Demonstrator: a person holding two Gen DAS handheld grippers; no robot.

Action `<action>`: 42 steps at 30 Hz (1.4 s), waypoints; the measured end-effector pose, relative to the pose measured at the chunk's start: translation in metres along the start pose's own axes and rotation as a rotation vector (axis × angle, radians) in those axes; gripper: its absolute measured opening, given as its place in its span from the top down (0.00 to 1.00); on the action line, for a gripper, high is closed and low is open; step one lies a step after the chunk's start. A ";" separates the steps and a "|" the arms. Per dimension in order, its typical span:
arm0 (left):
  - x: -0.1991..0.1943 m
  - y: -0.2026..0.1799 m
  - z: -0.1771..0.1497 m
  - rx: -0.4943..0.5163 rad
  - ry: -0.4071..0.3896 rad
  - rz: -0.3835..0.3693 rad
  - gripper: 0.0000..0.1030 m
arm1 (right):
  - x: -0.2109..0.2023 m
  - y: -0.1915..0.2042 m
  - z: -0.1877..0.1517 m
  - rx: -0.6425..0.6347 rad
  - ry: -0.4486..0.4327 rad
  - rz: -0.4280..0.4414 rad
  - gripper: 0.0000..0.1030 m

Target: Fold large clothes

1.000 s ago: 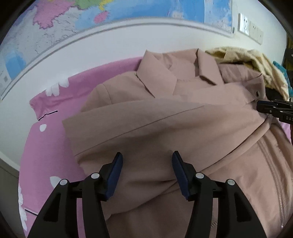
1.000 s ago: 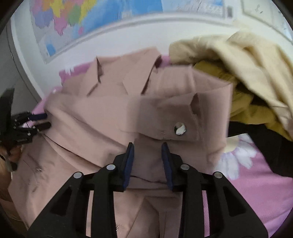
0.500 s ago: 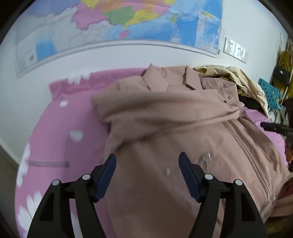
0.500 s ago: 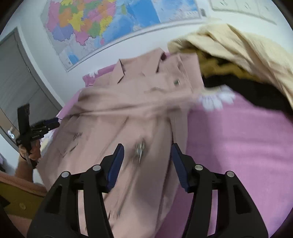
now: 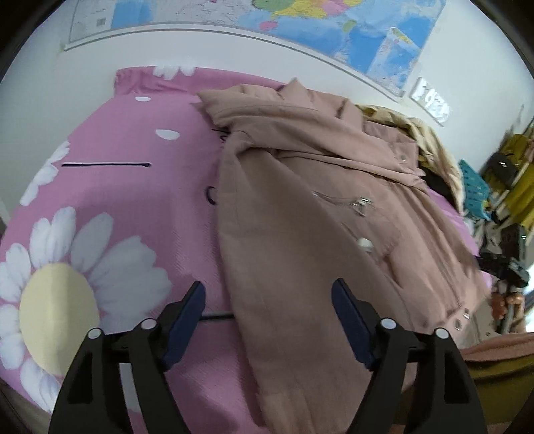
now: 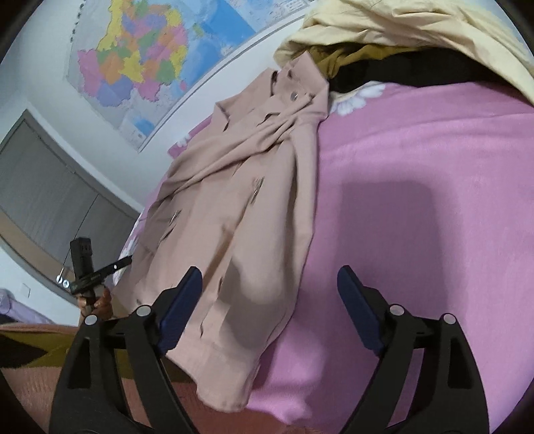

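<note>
A pink daisy-print bedspread (image 5: pixel 140 207) covers the bed. A colourful map (image 6: pixel 147 63) hangs on the white wall, and grey cupboard doors (image 6: pixel 50 200) stand nearby.

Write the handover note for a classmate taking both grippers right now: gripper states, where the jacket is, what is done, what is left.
Left gripper: open, empty, over the jacket's left edge.
Right gripper: open, empty, over its right edge near the hem.
Pink jacket lies flat on the pink bedspread, both sleeves folded across the chest.
Left: fold the body up, hem towards collar. The clothes pile beyond is untouched.
</note>
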State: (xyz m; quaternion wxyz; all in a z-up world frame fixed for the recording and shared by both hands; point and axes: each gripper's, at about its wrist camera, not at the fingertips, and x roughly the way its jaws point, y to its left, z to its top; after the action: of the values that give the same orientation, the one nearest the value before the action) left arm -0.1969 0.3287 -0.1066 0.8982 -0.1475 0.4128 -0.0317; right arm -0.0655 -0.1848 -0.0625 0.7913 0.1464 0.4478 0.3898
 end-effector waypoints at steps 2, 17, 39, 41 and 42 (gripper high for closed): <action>0.000 -0.005 -0.005 0.008 0.016 -0.039 0.25 | 0.003 0.004 -0.007 -0.017 0.015 0.008 0.20; -0.004 -0.020 -0.030 -0.058 0.079 -0.332 0.19 | 0.017 0.024 -0.019 -0.068 0.049 0.125 0.21; 0.013 -0.032 -0.016 -0.119 0.089 -0.165 0.75 | 0.032 0.010 -0.022 0.031 0.040 0.206 0.88; 0.015 -0.033 -0.016 -0.140 0.094 -0.126 0.88 | 0.027 0.010 -0.023 0.058 0.017 0.245 0.92; 0.013 -0.033 -0.016 -0.146 0.092 -0.121 0.92 | 0.020 0.012 -0.023 0.073 -0.015 0.299 0.93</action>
State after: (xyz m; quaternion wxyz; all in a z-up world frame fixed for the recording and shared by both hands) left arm -0.1976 0.2912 -0.1165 0.8615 -0.2356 0.4454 -0.0622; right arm -0.0840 -0.1648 -0.0798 0.7217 0.2431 0.4292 0.4856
